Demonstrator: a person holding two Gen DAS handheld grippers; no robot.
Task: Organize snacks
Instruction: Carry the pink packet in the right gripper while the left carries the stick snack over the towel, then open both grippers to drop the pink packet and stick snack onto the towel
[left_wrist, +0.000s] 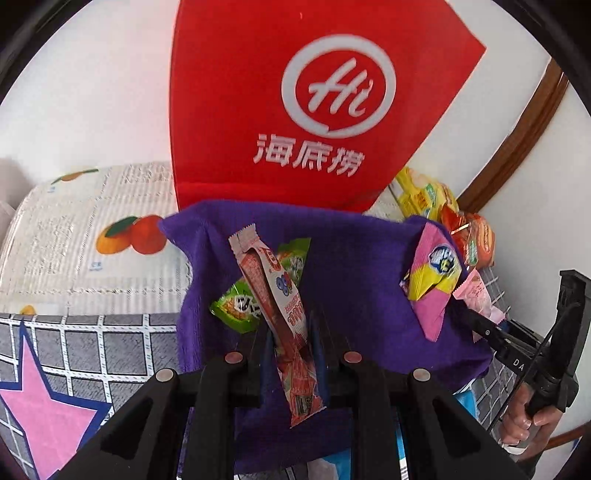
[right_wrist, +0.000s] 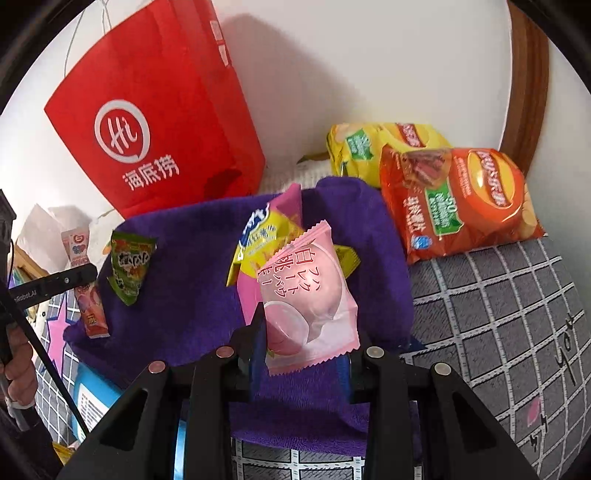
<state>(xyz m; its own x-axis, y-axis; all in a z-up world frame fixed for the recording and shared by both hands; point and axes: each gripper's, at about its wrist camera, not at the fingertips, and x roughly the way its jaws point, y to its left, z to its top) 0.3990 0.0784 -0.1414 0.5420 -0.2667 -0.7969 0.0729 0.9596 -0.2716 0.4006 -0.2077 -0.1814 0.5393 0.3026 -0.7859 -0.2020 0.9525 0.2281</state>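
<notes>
Jaws on both my grippers are clamped on snacks. My left gripper (left_wrist: 291, 339) pinches a long red-and-white stick packet (left_wrist: 275, 291) about halfway along its length; my right gripper (right_wrist: 303, 332) is closed on the lower part of a pink peach-print packet (right_wrist: 308, 295). Both packets hang over the purple towel (left_wrist: 354, 266), which is spread on a bed with a grey checked cover (right_wrist: 498, 314).

On the towel lie a green packet (left_wrist: 255, 295) and a pink-and-yellow packet (left_wrist: 434, 277). Two crisp bags, one orange (right_wrist: 458, 199) and one yellow (right_wrist: 369, 147), sit just beyond the towel by the wall, and a red tote bag (left_wrist: 295, 110) stands behind it.

I judge this to be the carrying step: two items in hand, not yet put down. The next move calls for choosing a spot for each, either on the towel with the small packets or in the red bag, then lowering and releasing without knocking the loose ones. Which spot is meant, I cannot tell.

My gripper bodies hide the towel's near edge. The red bag's mouth is out of frame, so its contents are unknown. A blue item (right_wrist: 92, 398) under the towel's corner is mostly covered.
</notes>
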